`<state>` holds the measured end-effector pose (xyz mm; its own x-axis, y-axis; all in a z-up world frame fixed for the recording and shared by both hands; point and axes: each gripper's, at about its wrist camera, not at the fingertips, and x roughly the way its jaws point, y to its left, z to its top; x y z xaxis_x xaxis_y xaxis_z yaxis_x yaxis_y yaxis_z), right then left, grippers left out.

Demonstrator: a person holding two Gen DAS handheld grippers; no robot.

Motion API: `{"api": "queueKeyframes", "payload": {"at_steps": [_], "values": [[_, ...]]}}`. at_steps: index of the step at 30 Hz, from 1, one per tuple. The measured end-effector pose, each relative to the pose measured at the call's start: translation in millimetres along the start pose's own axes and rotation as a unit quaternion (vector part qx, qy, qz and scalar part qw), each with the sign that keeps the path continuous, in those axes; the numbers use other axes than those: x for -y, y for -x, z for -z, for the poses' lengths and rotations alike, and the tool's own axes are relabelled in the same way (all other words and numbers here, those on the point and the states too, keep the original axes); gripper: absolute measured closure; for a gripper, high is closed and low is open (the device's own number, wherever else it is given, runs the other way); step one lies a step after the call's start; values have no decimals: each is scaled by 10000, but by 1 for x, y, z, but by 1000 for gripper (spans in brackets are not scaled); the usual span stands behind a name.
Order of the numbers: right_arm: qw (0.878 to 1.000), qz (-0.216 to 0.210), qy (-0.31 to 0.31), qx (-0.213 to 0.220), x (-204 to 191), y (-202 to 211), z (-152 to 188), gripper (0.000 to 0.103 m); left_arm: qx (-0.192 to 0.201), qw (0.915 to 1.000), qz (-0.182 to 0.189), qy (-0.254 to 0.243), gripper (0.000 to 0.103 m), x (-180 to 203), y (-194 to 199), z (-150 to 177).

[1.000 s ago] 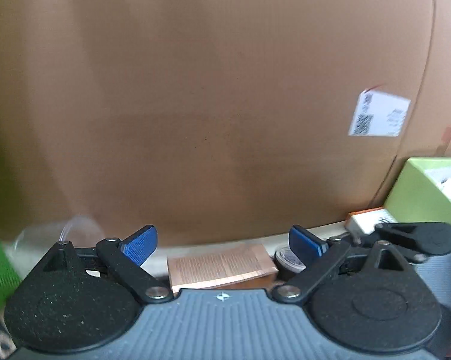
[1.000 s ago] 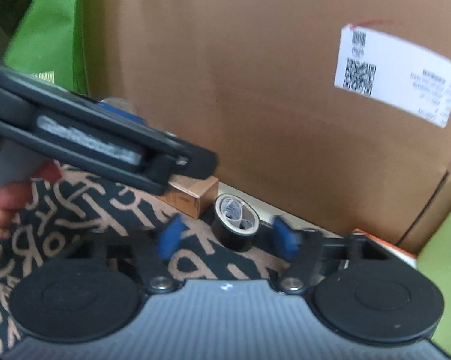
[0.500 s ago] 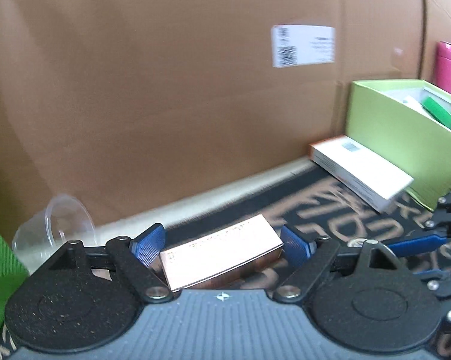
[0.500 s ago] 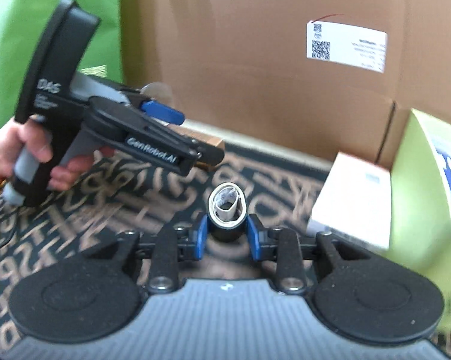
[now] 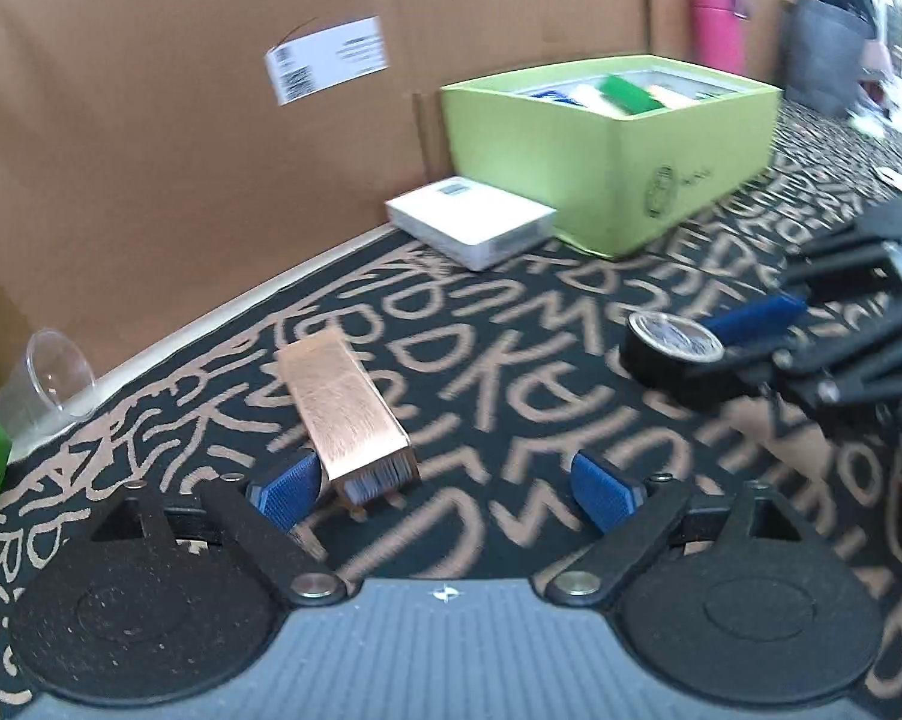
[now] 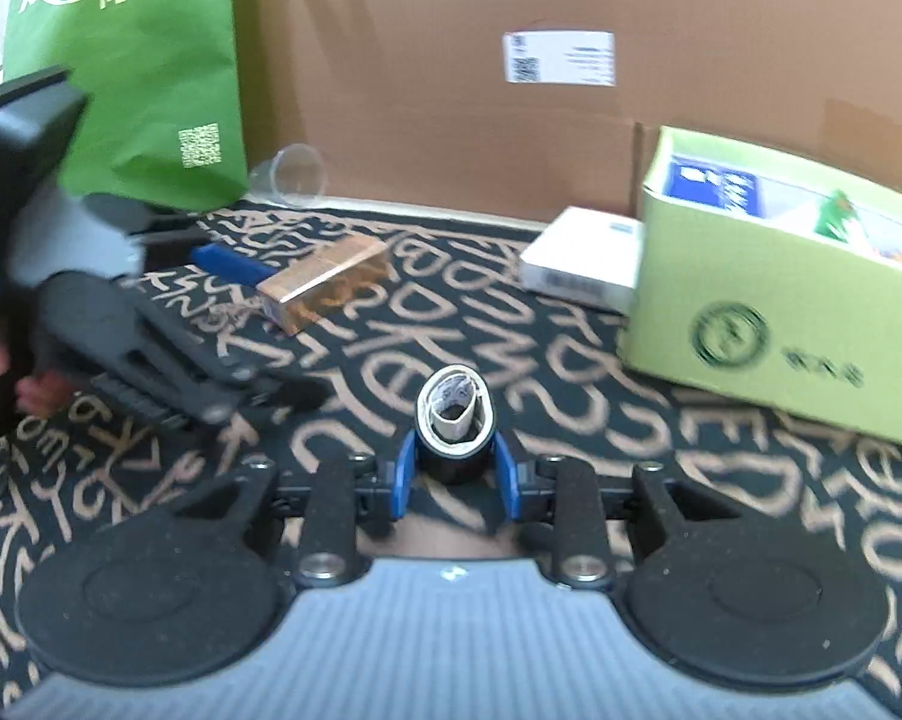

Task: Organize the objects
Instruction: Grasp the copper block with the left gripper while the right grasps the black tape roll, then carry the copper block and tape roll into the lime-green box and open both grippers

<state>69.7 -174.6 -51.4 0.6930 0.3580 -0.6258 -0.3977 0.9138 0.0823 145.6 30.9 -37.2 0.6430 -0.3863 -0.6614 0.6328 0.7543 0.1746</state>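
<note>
My right gripper [image 6: 454, 474] is shut on a black tape roll [image 6: 454, 417], squeezed oval between the blue pads; it also shows in the left wrist view [image 5: 676, 354]. My left gripper [image 5: 444, 489] is open, its left pad next to the near end of a copper-coloured box [image 5: 345, 408] that lies on the patterned mat; the box also shows in the right wrist view [image 6: 324, 282]. A lime green box [image 5: 619, 138] holding several items stands at the back right, also seen in the right wrist view [image 6: 775, 294].
A white flat box [image 5: 472, 225] lies beside the lime box. A big cardboard wall [image 5: 180, 120] closes the back. A clear plastic cup [image 5: 45, 381] lies on its side at the left. A green bag [image 6: 126, 66] stands left. A pink bottle [image 5: 718, 27] stands far back.
The left gripper pulled back and turned right; the copper box now lies lengthwise by its left pad, not between the pads. The right gripper, shut on the tape roll, backed away from the wall.
</note>
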Motion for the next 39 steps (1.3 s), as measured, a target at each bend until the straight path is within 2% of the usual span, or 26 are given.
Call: {"api": "queueKeyframes", "payload": {"at_steps": [3, 6, 9, 10, 11, 12, 13, 15, 16, 19, 20, 21, 22, 23, 26, 30, 34, 39], "values": [[10000, 12, -87, 14, 3, 2, 3, 75, -42, 9997, -224, 97, 9, -3, -5, -4], [9999, 77, 46, 76, -2, 3, 3, 71, -211, 9958, -295, 838, 9, -19, -13, -14], [9998, 115, 114, 90, -6, 1, 4, 67, -242, 9856, -211, 1661, 10, -34, -22, -22], [9998, 132, 90, 82, -6, 0, 4, 67, -266, 9829, -280, 1803, 14, -35, -25, -23], [9998, 142, 68, 71, -6, -2, 3, 67, -296, 9813, -334, 1874, 32, -35, -29, -24], [9999, 140, 59, 79, -6, -3, 3, 67, -391, 9801, -353, 1915, 44, -35, -35, -26], [9999, 140, 41, 87, -6, -4, 3, 67, -340, 9805, -513, 1864, 49, -34, -36, -28], [9998, 143, -15, 115, -5, -5, 3, 67, -377, 9799, -615, 1858, 51, -32, -39, -30], [9998, 141, -36, 121, -4, -7, 3, 67, -377, 9795, -653, 1870, 50, -30, -40, -31], [9997, 121, -98, 172, -2, -9, 1, 67, -363, 9796, -718, 1840, 36, -24, -42, -32], [9997, 114, -100, 173, -2, -9, 1, 67, -352, 9797, -770, 1817, 36, -22, -44, -33], [9998, 104, -99, 157, -1, -10, 1, 69, -354, 9804, -819, 1759, 39, -19, -45, -34], [9998, 114, -83, 162, -2, -9, 1, 72, -347, 9810, -798, 1732, 52, -17, -45, -35], [9998, 121, -60, 177, -2, -8, 2, 73, -357, 9811, -735, 1752, 70, -16, -44, -37], [9997, 28, -83, 227, 0, -2, 4, 74, -463, 9788, -579, 1911, 71, -11, -40, -42], [9990, 14, -191, 415, 9, 16, 6, 74, -403, 9806, -410, 1875, 71, 10, -31, -51], [9962, 167, -271, 806, 28, 47, -1, 74, -58, 9850, -96, 1723, 71, 32, -13, -78], [9865, 770, -301, 1412, 63, 86, -18, 74, 518, 9874, 282, 1470, 71, 60, -1, -127]]}}
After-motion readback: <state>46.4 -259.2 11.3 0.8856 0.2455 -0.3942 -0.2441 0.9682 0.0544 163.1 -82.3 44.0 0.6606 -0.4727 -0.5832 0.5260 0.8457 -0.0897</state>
